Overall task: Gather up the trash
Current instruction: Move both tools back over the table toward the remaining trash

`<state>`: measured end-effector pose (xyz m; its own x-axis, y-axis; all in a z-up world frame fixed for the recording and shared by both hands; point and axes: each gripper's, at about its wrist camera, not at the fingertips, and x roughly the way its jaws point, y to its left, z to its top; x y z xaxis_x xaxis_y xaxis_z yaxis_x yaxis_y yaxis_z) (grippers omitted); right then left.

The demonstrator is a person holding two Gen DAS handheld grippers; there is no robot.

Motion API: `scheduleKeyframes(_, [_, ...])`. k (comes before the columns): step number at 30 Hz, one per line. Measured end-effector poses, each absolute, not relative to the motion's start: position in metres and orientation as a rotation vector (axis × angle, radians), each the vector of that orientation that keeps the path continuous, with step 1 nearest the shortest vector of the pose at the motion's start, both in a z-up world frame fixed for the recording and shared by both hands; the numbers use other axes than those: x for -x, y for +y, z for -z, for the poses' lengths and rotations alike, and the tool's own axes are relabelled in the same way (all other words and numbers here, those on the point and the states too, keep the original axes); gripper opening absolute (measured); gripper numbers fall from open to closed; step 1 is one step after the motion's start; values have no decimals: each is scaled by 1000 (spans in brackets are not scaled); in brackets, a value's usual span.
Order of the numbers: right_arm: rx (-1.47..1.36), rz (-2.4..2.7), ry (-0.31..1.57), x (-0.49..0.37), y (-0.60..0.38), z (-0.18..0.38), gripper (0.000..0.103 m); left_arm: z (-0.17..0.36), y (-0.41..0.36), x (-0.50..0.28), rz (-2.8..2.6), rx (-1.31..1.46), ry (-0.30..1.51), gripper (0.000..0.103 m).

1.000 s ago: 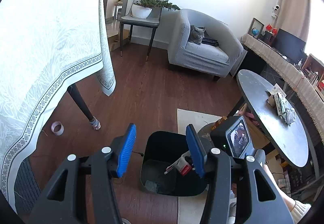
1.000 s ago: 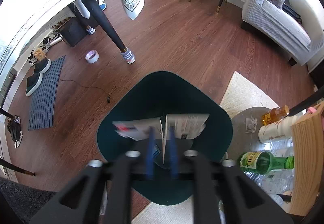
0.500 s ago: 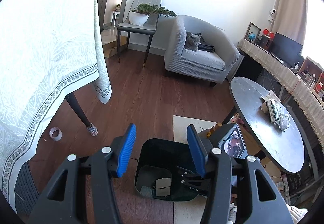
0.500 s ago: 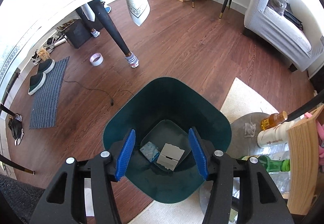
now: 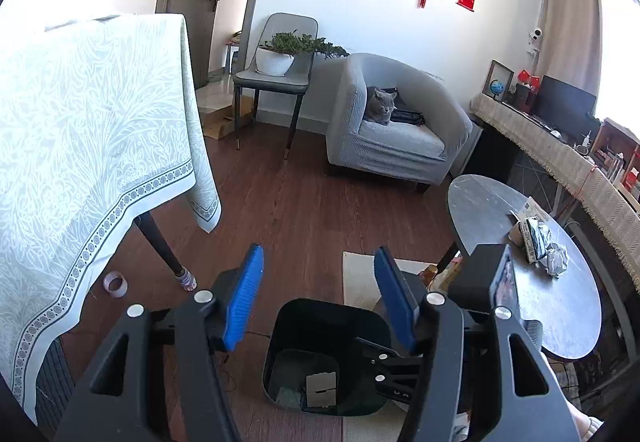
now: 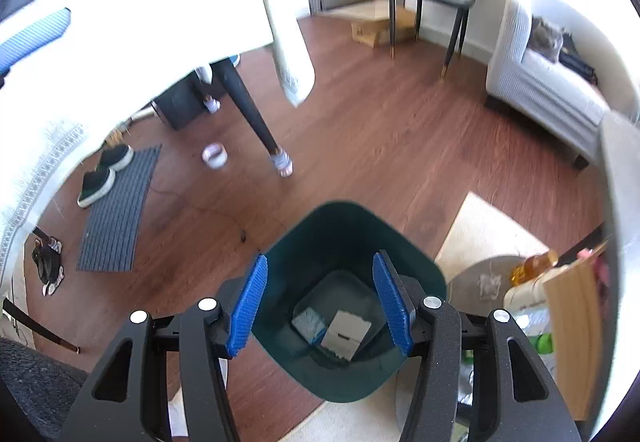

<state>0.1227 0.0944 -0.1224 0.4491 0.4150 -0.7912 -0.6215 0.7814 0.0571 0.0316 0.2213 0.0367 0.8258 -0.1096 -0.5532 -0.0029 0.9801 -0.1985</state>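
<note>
A dark green trash bin (image 6: 308, 242) stands on the wood floor; it also shows in the left wrist view (image 5: 292, 318). Inside lie a flat cardboard box (image 6: 346, 334) and a small blue packet (image 6: 307, 324). My right gripper (image 6: 320, 306) is open and empty, above the bin's mouth. My left gripper (image 5: 320, 298) is open and empty, higher up and behind the bin. More trash, crumpled wrappers and a packet (image 5: 538, 246), lies on the round grey table (image 5: 500, 210) to the right.
A table with a pale cloth (image 5: 80, 146) is at the left, a tape roll (image 5: 115, 283) by its leg. A grey armchair with a cat (image 5: 382, 108) stands ahead. Bottles (image 6: 534, 262) sit on a low shelf right of the bin. A mat with shoes (image 6: 104, 174) lies left.
My right gripper opened and dropped the flat box into the bin, then lifted up and back. The left gripper rose and tilted up toward the room.
</note>
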Motion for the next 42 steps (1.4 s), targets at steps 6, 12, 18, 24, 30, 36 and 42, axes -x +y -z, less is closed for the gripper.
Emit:
scheduleKeyframes(6, [213,-656,788,-114,76,84,56,-48,214,-31,62,204,565,65])
scheduleKeyframes(12, [187,-628,679,-106,48,53,56,-51,195,-33,74,183,557,70])
scheduleKeyframes(18, [168,-565,635,-104,10,39,56,-49,167,-36,114,163,563,72])
scheduleKeyframes(24, [160,-495,615,-104,-35,30,56,-45,138,-43,170,148,572,74])
scheduleKeyframes(30, [130,-430,611,-100,-80,25,56,-41,101,-47,222,133,574,76])
scheduleKeyframes(36, [102,-356,586,-92,-122,17,57,-33,72,-54,272,156,587,76])
scheduleKeyframes(42, [76,-291,580,-88,-160,19,60,-30,47,-62,322,190,596,76])
